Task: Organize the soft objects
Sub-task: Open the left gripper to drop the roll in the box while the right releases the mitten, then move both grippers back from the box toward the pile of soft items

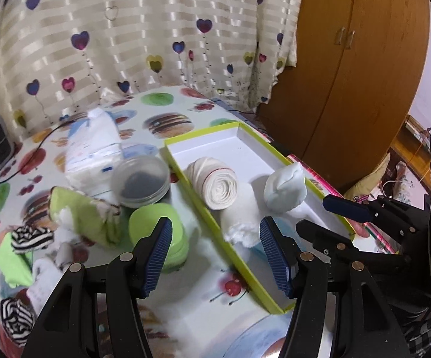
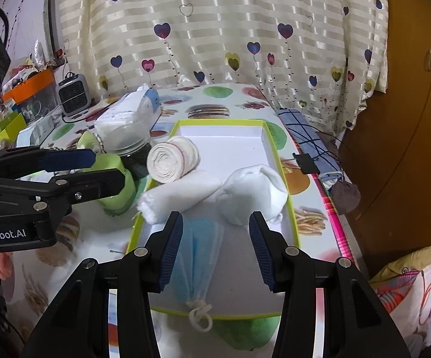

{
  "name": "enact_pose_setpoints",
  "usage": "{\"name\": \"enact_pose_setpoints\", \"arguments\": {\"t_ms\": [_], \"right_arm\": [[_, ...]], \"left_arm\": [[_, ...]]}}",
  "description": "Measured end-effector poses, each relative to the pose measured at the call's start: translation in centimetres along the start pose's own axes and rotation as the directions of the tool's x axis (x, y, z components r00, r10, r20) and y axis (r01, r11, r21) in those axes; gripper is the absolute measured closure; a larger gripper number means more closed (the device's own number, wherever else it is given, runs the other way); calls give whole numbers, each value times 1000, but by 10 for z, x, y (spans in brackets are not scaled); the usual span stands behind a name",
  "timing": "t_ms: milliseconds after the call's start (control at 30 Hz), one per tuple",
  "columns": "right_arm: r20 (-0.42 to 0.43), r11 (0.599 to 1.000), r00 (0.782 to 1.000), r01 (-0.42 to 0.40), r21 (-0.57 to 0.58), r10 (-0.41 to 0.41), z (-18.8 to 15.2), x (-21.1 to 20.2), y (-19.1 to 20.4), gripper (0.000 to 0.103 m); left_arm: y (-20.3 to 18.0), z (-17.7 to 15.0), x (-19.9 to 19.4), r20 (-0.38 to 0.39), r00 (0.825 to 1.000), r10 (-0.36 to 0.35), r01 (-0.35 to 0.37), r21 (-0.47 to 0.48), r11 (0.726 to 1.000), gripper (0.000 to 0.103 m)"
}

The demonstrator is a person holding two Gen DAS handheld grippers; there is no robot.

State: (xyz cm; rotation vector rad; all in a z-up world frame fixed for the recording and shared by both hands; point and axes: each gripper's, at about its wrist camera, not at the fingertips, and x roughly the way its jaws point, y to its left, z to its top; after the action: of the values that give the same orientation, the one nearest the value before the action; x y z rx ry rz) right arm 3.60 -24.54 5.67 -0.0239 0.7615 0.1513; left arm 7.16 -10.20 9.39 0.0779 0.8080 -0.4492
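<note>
Soft objects partly sorted: we see the rolled bandage (image 2: 172,162), white bundle (image 2: 255,192) and blue mask (image 2: 199,247) in the tray (image 2: 293,217); green pads (image 1: 155,238) and striped socks (image 1: 32,237) wait at 9 o'clock on the table (image 1: 203,292). Left gripper (image 1: 215,256) and right gripper (image 2: 215,250) are both spread, empty. Tray's far half offers room.

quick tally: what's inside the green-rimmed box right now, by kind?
Inside the green-rimmed box:
Rolled bandage: 1
White fleece roll: 1
White cloth bundle: 1
Blue face mask: 1, its ear loop hanging over the near rim
Total: 4
</note>
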Motion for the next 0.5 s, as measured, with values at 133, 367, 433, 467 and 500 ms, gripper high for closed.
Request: {"name": "enact_pose_setpoints", "arguments": {"t_ms": [133, 367, 433, 467, 500], "right_arm": [[14, 1000, 1000, -10, 8, 10, -1, -6, 5, 55], [21, 1000, 1000, -23, 9, 22, -5, -12, 16, 55], [24, 1000, 999, -24, 7, 24, -7, -14, 19, 55], [26, 1000, 999, -25, 7, 25, -7, -15, 20, 55], [28, 1000, 999, -27, 6, 27, -8, -16, 21, 55]], "left_arm": [[5, -8, -11, 11, 1000, 17, -16, -7, 1000, 42], [9, -18, -26, 30, 999, 42, -42, -15, 999, 42], [10, -22, -30, 33, 999, 40, -39, -17, 999, 42], [11, -24, -33, 39, 998, 57, -56, -17, 998, 42], [11, -26, -34, 45, 996, 78, -77, -9, 997, 42]]}}
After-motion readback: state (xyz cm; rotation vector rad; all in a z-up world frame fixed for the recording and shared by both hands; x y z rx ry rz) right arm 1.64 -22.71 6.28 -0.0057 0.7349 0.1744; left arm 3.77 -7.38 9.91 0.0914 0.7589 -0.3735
